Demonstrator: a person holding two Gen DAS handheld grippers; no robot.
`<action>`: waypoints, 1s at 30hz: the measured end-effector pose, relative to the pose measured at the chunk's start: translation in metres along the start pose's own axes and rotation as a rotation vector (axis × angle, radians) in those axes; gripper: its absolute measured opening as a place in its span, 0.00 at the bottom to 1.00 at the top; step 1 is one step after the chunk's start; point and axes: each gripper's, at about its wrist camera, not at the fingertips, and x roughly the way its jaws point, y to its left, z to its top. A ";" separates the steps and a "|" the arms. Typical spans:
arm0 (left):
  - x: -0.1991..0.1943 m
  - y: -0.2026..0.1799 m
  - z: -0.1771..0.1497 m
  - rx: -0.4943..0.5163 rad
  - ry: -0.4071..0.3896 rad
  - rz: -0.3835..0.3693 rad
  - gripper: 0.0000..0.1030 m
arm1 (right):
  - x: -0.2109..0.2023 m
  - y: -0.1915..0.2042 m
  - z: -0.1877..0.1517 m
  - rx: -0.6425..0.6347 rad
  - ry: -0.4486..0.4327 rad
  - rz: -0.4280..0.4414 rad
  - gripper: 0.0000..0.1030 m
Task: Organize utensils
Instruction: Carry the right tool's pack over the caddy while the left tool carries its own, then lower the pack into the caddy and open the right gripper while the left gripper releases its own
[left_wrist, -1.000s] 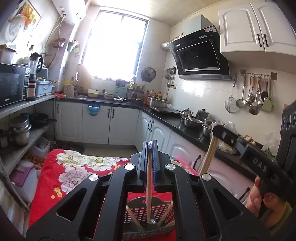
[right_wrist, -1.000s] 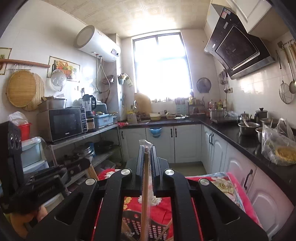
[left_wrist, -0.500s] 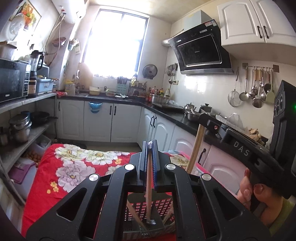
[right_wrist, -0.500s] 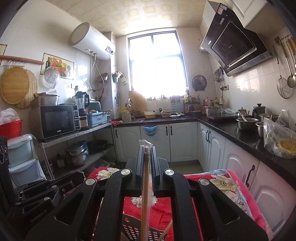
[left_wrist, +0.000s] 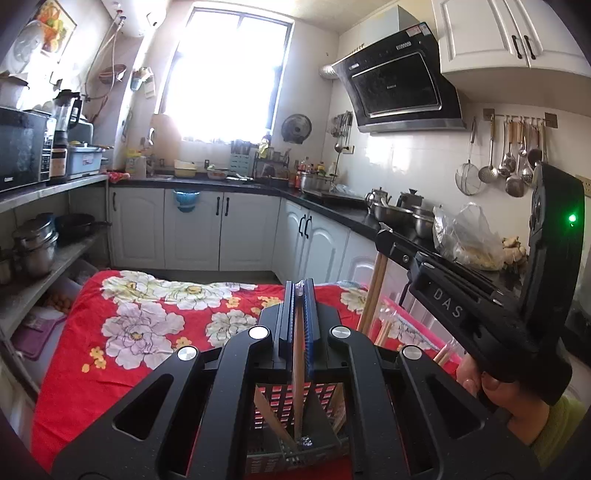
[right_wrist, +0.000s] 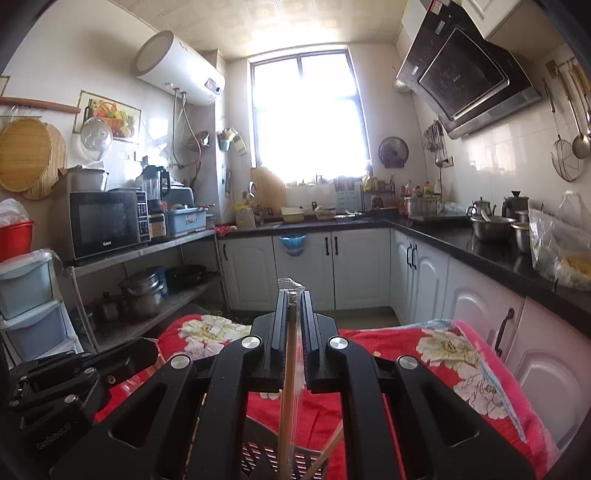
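In the left wrist view my left gripper (left_wrist: 300, 291) is shut on a wooden chopstick (left_wrist: 297, 369). The chopstick hangs straight down into a dark slotted utensil basket (left_wrist: 321, 402) just below the fingers. Another chopstick (left_wrist: 269, 413) leans inside the basket. My right gripper (right_wrist: 291, 295) is shut on a chopstick in a clear wrapper (right_wrist: 288, 387), whose lower end reaches the basket (right_wrist: 258, 458). From the left wrist view the right gripper (left_wrist: 384, 236) stands to the right, its chopstick (left_wrist: 375, 295) pointing down. The left gripper (right_wrist: 147, 349) shows at the lower left of the right wrist view.
The basket sits on a table under a red floral cloth (left_wrist: 129, 332). More wrapped chopsticks (left_wrist: 388, 328) lie on the cloth at the right. A black counter (right_wrist: 480, 247) with pots and a plastic bag runs along the right. A metal shelf (left_wrist: 55, 254) with pans stands left.
Both grippers have sunk toward the table with their chopsticks, so more of the cloth and basket shows. The right gripper sits lower in the left wrist view.
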 end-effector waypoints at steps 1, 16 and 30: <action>0.002 0.001 -0.002 0.001 0.007 -0.002 0.02 | 0.002 -0.002 -0.003 0.008 0.006 -0.002 0.07; 0.001 0.001 -0.017 0.009 0.069 -0.015 0.02 | 0.006 -0.013 -0.022 0.095 0.115 -0.003 0.07; -0.010 0.001 -0.028 -0.017 0.129 -0.030 0.03 | -0.012 -0.025 -0.029 0.116 0.203 -0.012 0.09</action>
